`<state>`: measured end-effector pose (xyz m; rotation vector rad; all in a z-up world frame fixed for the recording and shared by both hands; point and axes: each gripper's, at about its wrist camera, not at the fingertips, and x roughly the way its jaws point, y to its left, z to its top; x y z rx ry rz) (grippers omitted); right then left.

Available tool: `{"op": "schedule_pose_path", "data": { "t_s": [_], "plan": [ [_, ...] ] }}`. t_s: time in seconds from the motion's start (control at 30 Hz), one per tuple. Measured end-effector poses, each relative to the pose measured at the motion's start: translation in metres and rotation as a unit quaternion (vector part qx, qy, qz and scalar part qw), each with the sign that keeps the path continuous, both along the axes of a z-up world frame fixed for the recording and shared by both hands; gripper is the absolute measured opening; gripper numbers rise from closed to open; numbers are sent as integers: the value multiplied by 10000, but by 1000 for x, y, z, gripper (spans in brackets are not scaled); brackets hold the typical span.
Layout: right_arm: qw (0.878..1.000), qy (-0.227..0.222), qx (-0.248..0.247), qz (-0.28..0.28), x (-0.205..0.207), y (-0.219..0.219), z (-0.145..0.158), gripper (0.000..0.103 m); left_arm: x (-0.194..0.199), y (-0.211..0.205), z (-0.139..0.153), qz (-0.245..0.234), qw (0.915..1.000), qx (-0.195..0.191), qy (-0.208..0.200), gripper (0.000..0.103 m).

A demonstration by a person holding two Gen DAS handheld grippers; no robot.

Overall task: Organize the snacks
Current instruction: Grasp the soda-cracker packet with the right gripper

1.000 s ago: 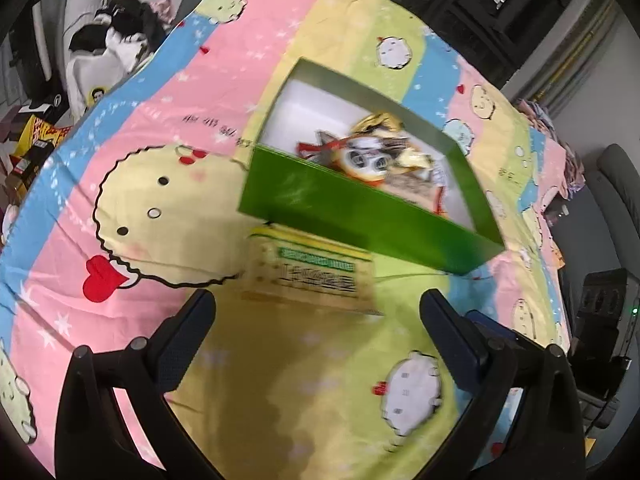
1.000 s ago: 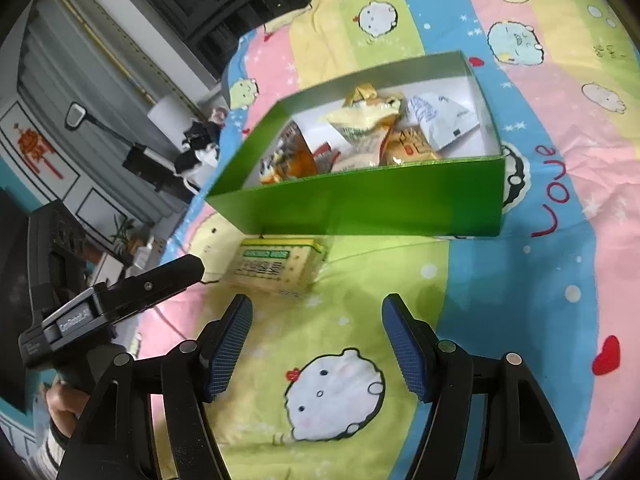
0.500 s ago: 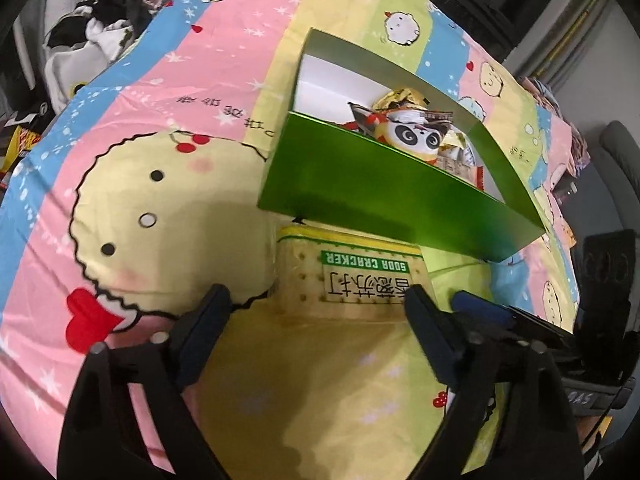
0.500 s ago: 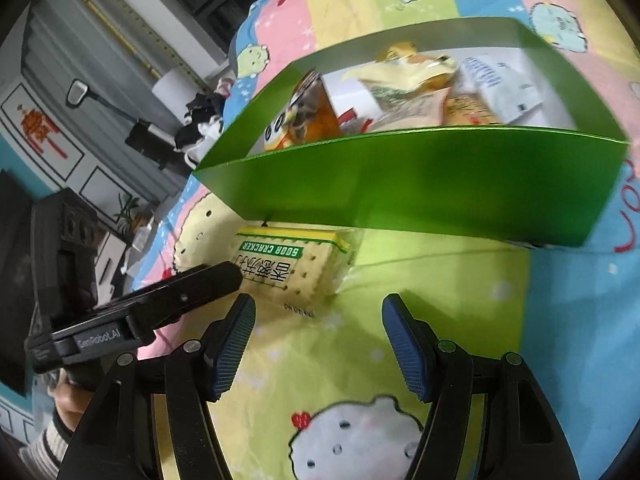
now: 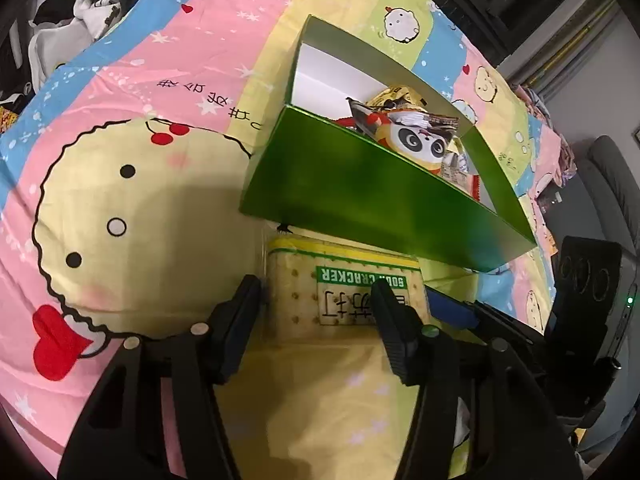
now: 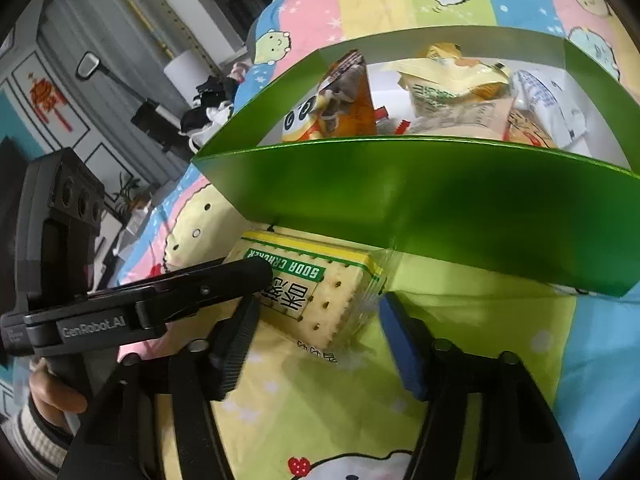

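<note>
Both grippers have dropped nearer, jaws just narrowing around the glossy flat soda cracker packet (image 5: 344, 292) at lower centre, below the shiny green box (image 5: 372, 196); left gripper (image 5: 316, 300) and right gripper (image 6: 316, 320) angle downward, pads not clearly pressing

Green box (image 5: 360, 188) w/ white inside, yellow-green cracker pack (image 5: 320, 284), pastel-striped cartoon sheet (image 5: 120, 120).

A bed spread with a cartoon-print sheet (image 5: 168, 80) in pink, yellow, blue and green stripes carries a green box (image 5: 360, 188) of snack packets. A soda cracker packet (image 5: 344, 292) lies flat just beside the box's near wall.
</note>
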<state>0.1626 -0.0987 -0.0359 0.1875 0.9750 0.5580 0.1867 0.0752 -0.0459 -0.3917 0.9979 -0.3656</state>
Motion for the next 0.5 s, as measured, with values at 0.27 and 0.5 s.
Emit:
{"op": "schedule_pose_path", "data": {
  "t_s": [0.27, 0.5],
  "plan": [
    [9999, 43, 118, -44, -1, -2, 0, 45, -4, -4, 2, -52, 10000, -15, 1, 53],
    [9992, -27, 347, -173, -11, -11, 0, 41, -14, -14, 6, -73, 9995, 237, -204, 54]
  ]
}}
